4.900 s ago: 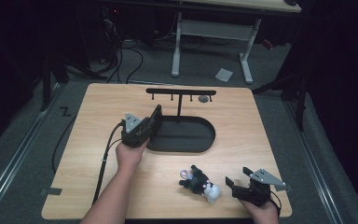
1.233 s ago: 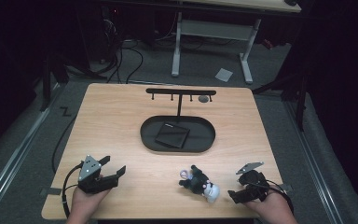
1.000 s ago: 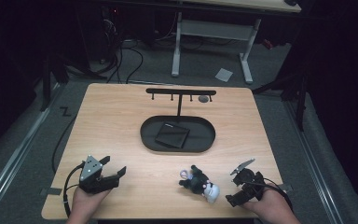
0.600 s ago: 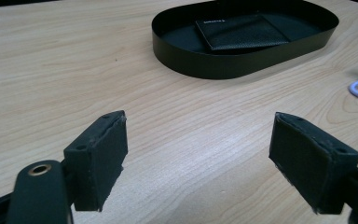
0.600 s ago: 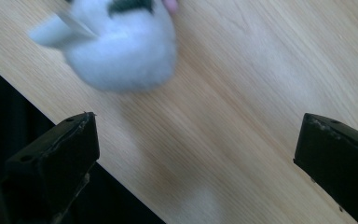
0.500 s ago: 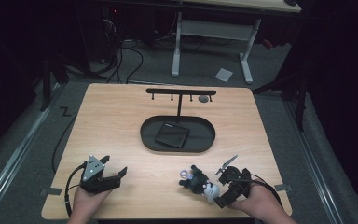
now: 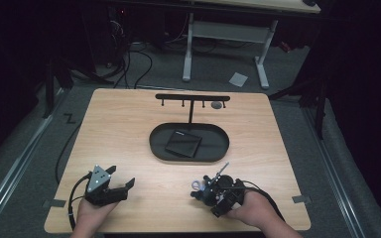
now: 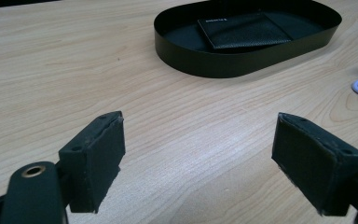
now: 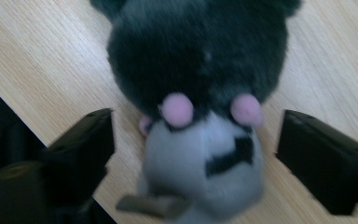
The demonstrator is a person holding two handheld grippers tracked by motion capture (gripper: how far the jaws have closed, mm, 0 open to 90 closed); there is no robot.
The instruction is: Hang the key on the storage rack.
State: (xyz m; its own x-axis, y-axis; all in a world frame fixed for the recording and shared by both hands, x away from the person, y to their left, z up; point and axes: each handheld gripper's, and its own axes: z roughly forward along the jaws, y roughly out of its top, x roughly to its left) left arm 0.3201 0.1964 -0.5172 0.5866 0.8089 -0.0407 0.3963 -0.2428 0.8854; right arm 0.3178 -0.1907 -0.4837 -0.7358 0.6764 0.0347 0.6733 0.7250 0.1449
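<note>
A small plush toy (image 7: 202, 191), black with a white muzzle and pink cheeks, lies near the table's front edge right of centre, with a pale ring (image 7: 197, 185) on its left side. My right gripper (image 7: 211, 194) is open and reaches over it. In the right gripper view the toy (image 9: 200, 84) sits between the two spread jaws, with a gap on each side. My left gripper (image 7: 124, 179) rests open near the front left of the table. Nothing is between the pads (image 8: 95, 158) in the left gripper view.
A black oval tray (image 7: 213, 153) at the table's centre holds a flat black wallet (image 7: 182, 143); the tray (image 8: 242, 70) and the wallet (image 8: 244, 30) also lie ahead of the left gripper. Behind the tray stands a black hook rack (image 7: 192, 98) with a small grey object (image 7: 217, 105).
The left gripper went from the tray to the front left, leaving the wallet inside. During the last second the right gripper moved left and turned onto the plush toy.
</note>
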